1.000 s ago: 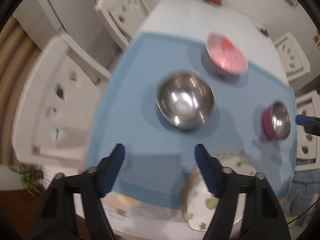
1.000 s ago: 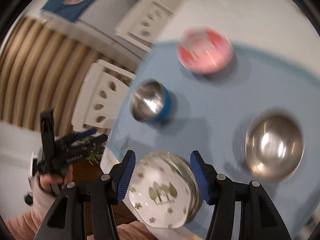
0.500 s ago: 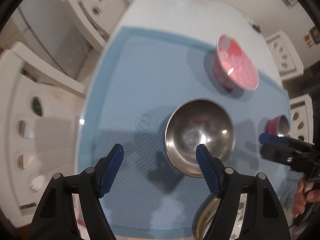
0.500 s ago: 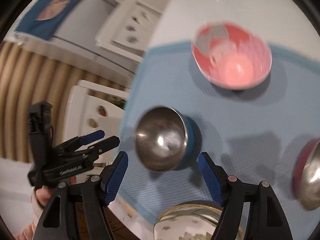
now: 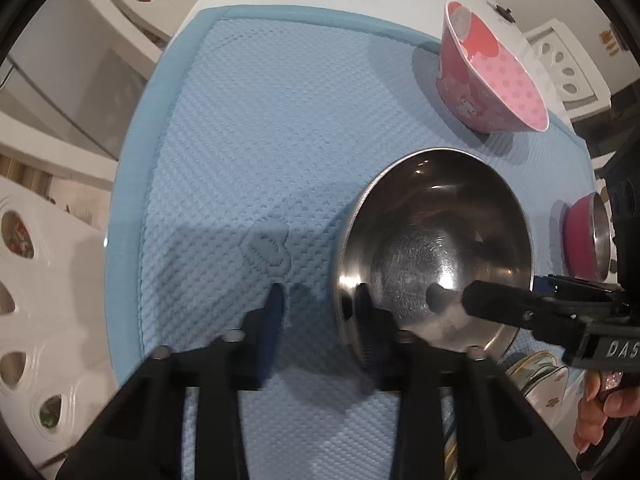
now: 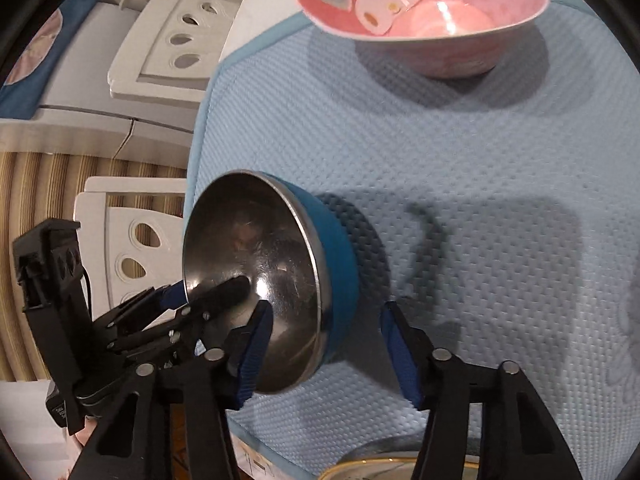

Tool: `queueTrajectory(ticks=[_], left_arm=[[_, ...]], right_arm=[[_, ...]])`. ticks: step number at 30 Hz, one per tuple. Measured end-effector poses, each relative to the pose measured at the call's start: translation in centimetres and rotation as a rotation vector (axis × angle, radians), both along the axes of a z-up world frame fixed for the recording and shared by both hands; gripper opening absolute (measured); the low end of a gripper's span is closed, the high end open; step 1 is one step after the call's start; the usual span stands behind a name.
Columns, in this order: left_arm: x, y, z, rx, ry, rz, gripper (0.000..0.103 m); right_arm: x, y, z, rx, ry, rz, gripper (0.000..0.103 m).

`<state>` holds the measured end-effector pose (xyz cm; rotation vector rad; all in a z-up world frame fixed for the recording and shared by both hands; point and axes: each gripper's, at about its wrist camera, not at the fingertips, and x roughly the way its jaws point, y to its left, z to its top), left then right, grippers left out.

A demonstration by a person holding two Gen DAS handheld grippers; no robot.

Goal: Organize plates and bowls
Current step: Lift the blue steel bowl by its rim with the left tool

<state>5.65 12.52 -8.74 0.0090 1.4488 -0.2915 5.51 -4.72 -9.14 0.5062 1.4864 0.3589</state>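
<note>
In the left wrist view my left gripper [image 5: 318, 300] is open, its jaws straddling the near-left rim of a large steel bowl [image 5: 436, 248] on the blue mat [image 5: 248, 128]. My right gripper [image 5: 492, 300] shows there reaching over this bowl. In the right wrist view my right gripper [image 6: 326, 334] is open, its jaws straddling the rim of a steel bowl with a blue outside [image 6: 276, 280]. My left gripper [image 6: 224, 290] shows there with a finger inside that bowl. A pink cartoon bowl [image 5: 490, 76] stands farther back; it also shows in the right wrist view [image 6: 424, 12].
A small steel bowl with a pink outside [image 5: 586, 238] stands at the right. A floral plate [image 5: 536, 376] lies at the mat's near edge, its rim also showing in the right wrist view [image 6: 380, 468]. White chairs [image 5: 44, 280] surround the table.
Both grippers have come down and forward to the bowls. Each now has its jaws around a bowl rim, and the left jaws have narrowed.
</note>
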Motion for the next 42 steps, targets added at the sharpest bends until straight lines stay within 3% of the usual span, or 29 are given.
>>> queueTrajectory(ticks=[2,5,17,22,34,42], left_arm=[[0.0,-0.6,0.1,-0.016,-0.009,-0.019,0.015],[-0.1,-2.0,0.2,0.003,-0.018,-0.05,0.014],[0.1,-4.2,2.5,-0.027,-0.075,-0.059,0.014],[1.5,-4.5,3.8,-0.04,-0.085,-0.041,0.014],[6.9,-6.5,13.7,-0.119,-0.285,-0.024,0.015],[10.7,-9.8,14.0,-0.169,-0.316,-0.022,0.016]], right_arm=[[0.1,0.5,-0.2,-0.02,-0.004,0.011,0.036],[0.2,0.9,-0.2,-0.065,-0.005,0.018,0.026],[0.3,-0.5,2.7,-0.117,-0.06,0.042,0.026],[0.5,-1.6,4.3,-0.084,-0.079,0.017,0.026],[2.5,-5.0,12.7,0.031,-0.205,-0.021,0.027],[6.7,-9.1,16.4,-0.003,-0.278,-0.089,0.027]])
